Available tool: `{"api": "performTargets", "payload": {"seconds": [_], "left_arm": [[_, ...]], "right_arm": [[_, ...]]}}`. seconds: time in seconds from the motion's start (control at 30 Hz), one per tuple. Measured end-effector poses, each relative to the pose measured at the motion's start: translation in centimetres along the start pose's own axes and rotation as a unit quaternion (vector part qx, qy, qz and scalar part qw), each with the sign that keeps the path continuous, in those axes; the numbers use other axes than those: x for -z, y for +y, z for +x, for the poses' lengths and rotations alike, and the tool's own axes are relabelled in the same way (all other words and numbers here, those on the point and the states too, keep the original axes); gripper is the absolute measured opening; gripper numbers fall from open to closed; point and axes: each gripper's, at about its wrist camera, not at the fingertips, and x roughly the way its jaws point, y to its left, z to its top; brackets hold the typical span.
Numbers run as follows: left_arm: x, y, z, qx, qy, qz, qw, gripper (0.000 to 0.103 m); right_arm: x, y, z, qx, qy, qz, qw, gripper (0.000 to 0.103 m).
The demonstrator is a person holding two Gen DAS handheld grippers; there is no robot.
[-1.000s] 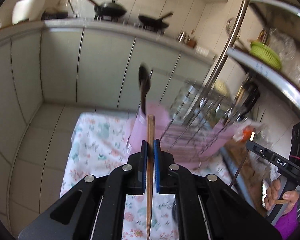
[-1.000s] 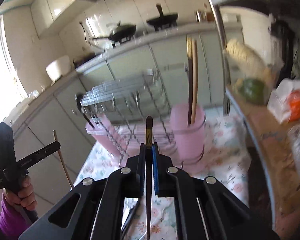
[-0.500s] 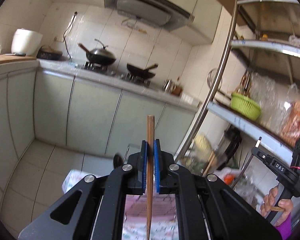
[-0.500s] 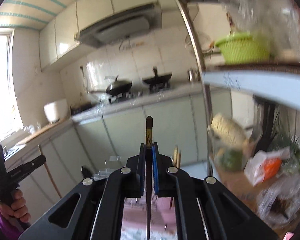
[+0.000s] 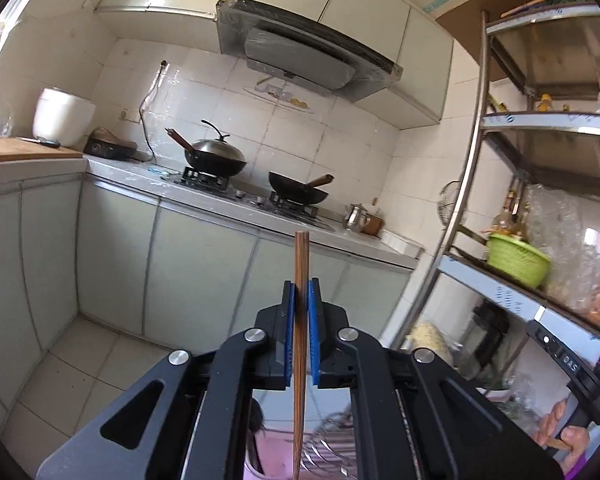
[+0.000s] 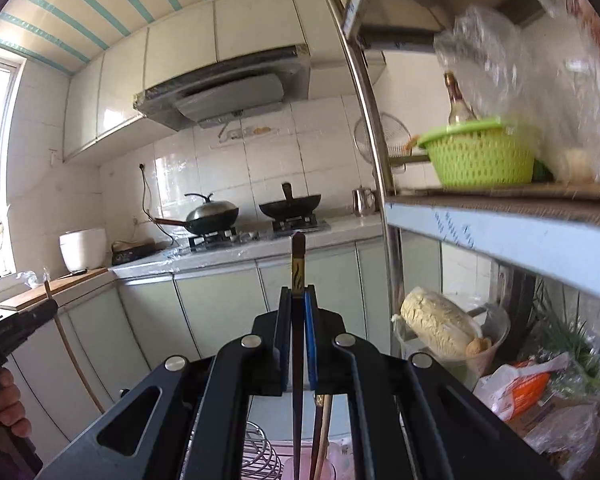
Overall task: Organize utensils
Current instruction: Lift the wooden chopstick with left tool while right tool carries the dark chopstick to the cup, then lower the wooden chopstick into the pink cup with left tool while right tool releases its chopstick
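My left gripper (image 5: 300,292) is shut on a brown wooden chopstick (image 5: 301,256) that stands upright between the blue pads. My right gripper (image 6: 298,298) is shut on a dark chopstick (image 6: 298,264) with a gold pattern near its top. Both grippers are raised and face the kitchen counter. At the bottom of the right wrist view, a pink utensil cup (image 6: 336,466) holds two more chopsticks (image 6: 320,432). A wire dish rack (image 6: 260,464) sits beside it. The left gripper also shows at the left edge of the right wrist view (image 6: 16,328).
A metal shelf unit (image 6: 500,232) stands close on the right with a green basket (image 6: 480,156) and bagged food. Two woks (image 5: 216,160) sit on the stove at the far counter. A white rice cooker (image 5: 62,116) stands at the left.
Both grippers have tilted and lifted upward with their chopsticks. The table, pink cup and wire rack have dropped to the bottom edge of both views.
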Motion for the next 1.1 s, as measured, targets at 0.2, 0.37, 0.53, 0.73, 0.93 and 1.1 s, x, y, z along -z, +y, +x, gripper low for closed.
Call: {"api": "performTargets", "payload": {"seconds": [0.2,0.37,0.53,0.73,0.93,1.1], "left_arm": [[1.9,0.8,2.4,-0.025,0.004,0.016,0.9995,0.006],[4.5,1.8,3.5,-0.031,0.034,0.03,0.9985,0.006],[7.6,2.9,4.1,-0.031,0.07,0.03,0.9966,0.006],[10.4,4.0,4.9,-0.033,0.102,0.018,0.9941,0.006],[11.3,3.9,5.1,-0.033,0.106,0.021,0.9935,0.006],[10.8,4.4,5.7,-0.037,0.126,0.001,0.9914,0.008]], "right_arm": [[2.5,-0.4,2.8,0.01,0.029,-0.002,1.0,0.006],[4.4,-1.2,4.7,0.017,0.066,0.002,0.998,0.006],[6.9,-2.2,6.1,0.02,0.109,0.016,0.994,0.006],[9.5,-3.2,6.8,0.028,0.142,0.022,0.989,0.006],[10.4,-3.5,6.7,0.03,0.144,0.022,0.989,0.007],[10.5,-3.5,7.9,0.012,0.177,0.031,0.984,0.01]]}}
